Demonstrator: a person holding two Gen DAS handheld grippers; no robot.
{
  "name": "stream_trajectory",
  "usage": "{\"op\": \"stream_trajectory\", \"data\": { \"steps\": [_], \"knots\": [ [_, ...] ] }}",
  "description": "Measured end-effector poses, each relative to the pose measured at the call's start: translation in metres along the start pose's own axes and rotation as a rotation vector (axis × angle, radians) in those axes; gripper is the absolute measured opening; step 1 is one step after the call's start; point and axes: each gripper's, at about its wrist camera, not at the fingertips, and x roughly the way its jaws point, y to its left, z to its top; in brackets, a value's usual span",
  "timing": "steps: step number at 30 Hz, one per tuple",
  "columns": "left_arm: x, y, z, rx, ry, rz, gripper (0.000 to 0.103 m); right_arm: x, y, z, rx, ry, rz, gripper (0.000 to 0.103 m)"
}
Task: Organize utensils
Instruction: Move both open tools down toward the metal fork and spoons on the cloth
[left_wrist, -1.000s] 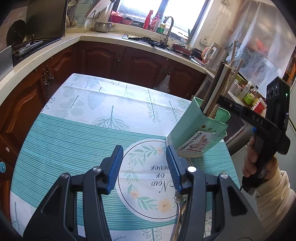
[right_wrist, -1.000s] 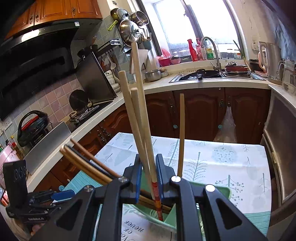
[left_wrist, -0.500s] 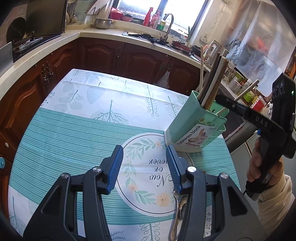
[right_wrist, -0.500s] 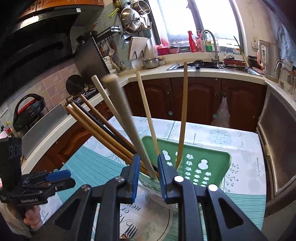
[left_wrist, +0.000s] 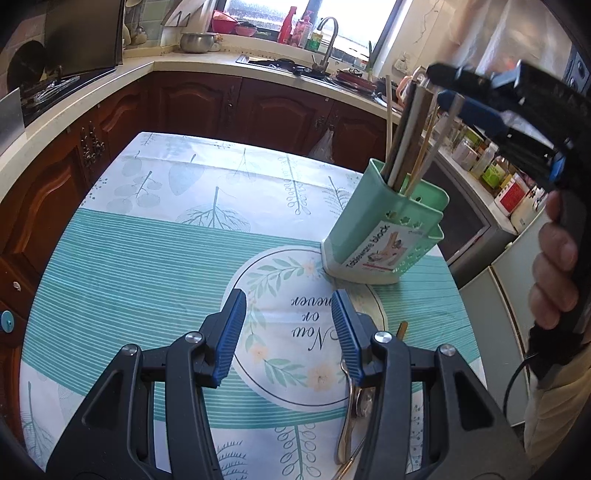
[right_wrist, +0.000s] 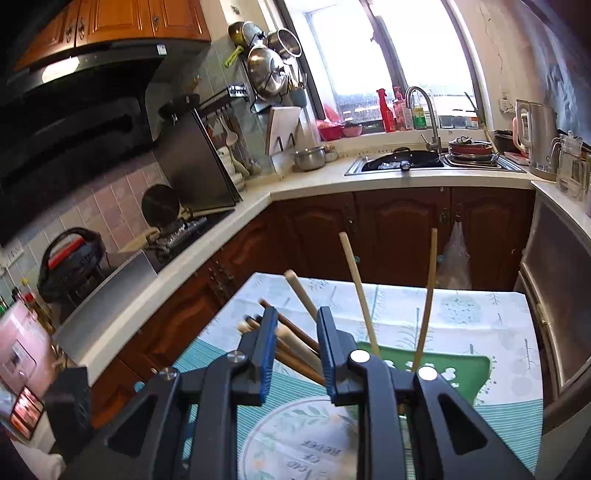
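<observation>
Right gripper (right_wrist: 295, 343) jaws apart above chopsticks (left_wrist: 410, 147) in green holder (left_wrist: 384, 229); left gripper (left_wrist: 288, 332) wide open, empty, w/ spoon (left_wrist: 349, 413) on tablecloth (left_wrist: 147, 258) just beside

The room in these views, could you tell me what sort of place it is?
A home kitchen, most likely: a sink with a tap under the window, a stove below a hood, and pans hanging on the tiled wall.
</observation>
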Motion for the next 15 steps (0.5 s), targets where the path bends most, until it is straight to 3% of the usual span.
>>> {"op": "stream_trajectory", "data": {
  "steps": [2, 7, 15],
  "knots": [
    [-0.001, -0.003, -0.003, 0.019, 0.014, -0.001, 0.045, -0.009, 0.002, 0.001, 0.007, -0.010, 0.006, 0.032],
    [-0.004, -0.013, -0.010, 0.069, 0.041, -0.009, 0.045, -0.034, 0.011, -0.002, -0.002, -0.021, -0.022, 0.033],
    [-0.001, -0.032, -0.029, 0.164, 0.106, -0.040, 0.045, -0.061, 0.010, -0.041, 0.032, 0.082, -0.096, 0.033]
  ]
}}
